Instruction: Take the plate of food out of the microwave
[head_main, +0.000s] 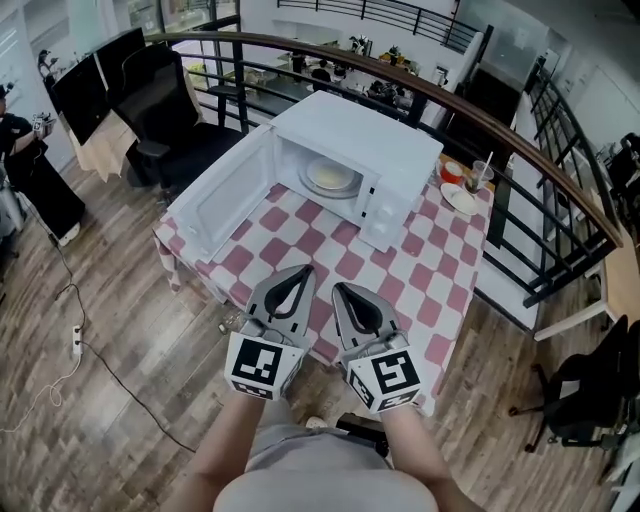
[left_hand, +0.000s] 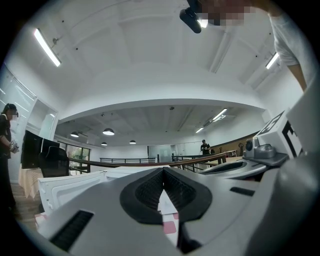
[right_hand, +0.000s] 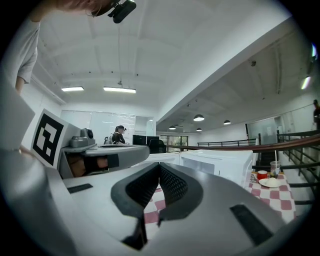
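Left gripper (head_main: 302, 270) and right gripper (head_main: 341, 289) are held closed, empty; plate (head_main: 331, 177) is seen at 12 o'clock from them, inside open microwave (head_main: 395, 150).

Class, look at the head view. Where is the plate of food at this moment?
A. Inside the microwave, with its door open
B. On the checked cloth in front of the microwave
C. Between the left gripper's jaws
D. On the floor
A: the plate sits inside the microwave, whose door stands open; the left gripper and right gripper are shut, empty and short of it.
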